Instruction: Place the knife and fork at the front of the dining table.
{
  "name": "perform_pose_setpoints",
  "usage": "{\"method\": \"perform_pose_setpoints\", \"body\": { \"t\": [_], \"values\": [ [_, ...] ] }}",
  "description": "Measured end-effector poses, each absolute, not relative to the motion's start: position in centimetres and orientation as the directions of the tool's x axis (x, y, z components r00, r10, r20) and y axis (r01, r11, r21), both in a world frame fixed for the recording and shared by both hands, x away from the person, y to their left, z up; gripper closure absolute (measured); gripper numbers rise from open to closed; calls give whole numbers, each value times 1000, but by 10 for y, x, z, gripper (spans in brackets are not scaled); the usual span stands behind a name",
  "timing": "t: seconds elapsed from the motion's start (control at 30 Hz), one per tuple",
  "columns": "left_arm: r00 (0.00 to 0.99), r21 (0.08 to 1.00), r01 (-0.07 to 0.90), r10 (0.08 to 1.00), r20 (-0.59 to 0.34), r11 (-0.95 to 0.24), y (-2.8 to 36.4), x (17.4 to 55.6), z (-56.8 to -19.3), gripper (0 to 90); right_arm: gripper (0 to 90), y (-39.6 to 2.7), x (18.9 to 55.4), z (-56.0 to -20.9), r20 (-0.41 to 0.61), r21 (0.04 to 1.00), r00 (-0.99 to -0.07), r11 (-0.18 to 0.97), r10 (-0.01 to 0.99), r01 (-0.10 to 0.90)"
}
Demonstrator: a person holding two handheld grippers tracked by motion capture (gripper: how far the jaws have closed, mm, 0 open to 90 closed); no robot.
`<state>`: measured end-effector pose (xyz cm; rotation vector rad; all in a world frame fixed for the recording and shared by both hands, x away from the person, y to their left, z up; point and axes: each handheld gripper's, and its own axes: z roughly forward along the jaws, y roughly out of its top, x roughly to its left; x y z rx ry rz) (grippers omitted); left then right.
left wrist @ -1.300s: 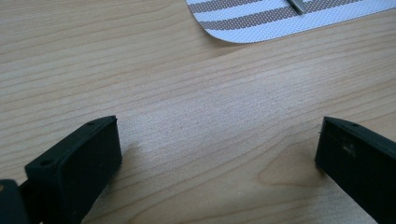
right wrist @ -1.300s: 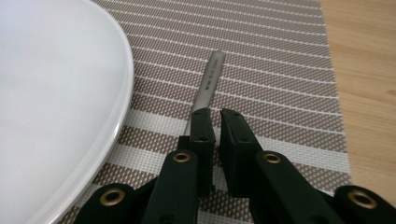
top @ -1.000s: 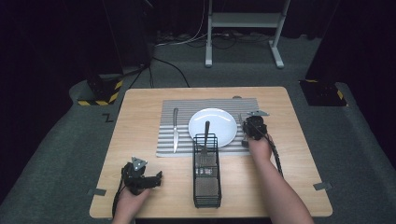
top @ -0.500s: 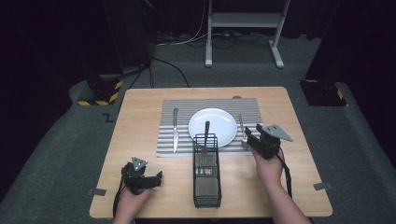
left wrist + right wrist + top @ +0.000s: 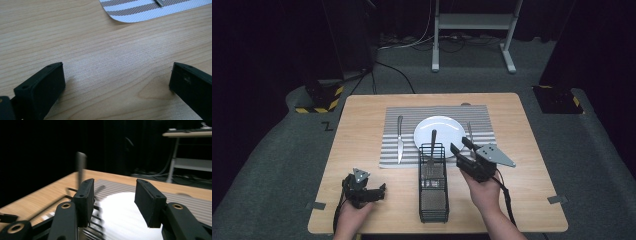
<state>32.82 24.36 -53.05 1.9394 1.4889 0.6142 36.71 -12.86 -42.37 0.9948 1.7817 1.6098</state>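
I take the wire caddy [image 5: 433,182] as my landmark: a tall black mesh basket standing on the bare wood of the table [image 5: 362,130] at the near middle, with the striped placemat [image 5: 392,117] lying just beyond its far end. On that mat the white plate [image 5: 447,127] sits directly behind the caddy, a knife [image 5: 400,140] lies well off to the caddy's left, and a fork [image 5: 470,134] lies just past the plate on the caddy's right. The thing I am after, as I judge it, is the one utensil [image 5: 432,142] left standing in the caddy's far compartment, its handle poking up above the rim and leaning a little toward the plate; in my right gripper view it shows as a blurred grey handle [image 5: 81,167] rising beside my near jaw. My right gripper [image 5: 464,148] hangs just to the caddy's right at its far end, its jaws about half apart with nothing between them, having just opened and eased back a touch. My left gripper [image 5: 377,192] rests low to the caddy's left over bare wood, jaws spread wide and empty. The utensil should be light, stiff metal, smooth and apt to slip or swing, so I would pinch the flat handle high, across its broad faces, and lift straight up clear of the wire.
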Motion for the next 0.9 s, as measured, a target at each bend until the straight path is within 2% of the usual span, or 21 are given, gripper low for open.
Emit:
{"method": "perform_pose_setpoints", "body": {
  "t": [0.4,0.5,0.6,0.7,0.9],
  "values": [
    [260,708,682,966,-3,-181,244,328,-531,4,582,-72,388,-416,83,984,-639,39,765,175],
    [260,709,682,966,-3,-181,244,328,-531,4,651,-68,397,-418,87,979,-633,52,770,197],
    [260,709,682,966,-3,-181,244,328,-531,4,781,-68,401,-421,105,974,-642,51,759,220],
    [261,709,682,965,-3,-181,244,328,-531,4,862,-72,401,-422,117,976,-672,39,731,212],
    [260,708,682,966,-3,-182,244,328,-531,3,869,-79,388,-410,94,989,-697,14,711,148]
  ]
}}
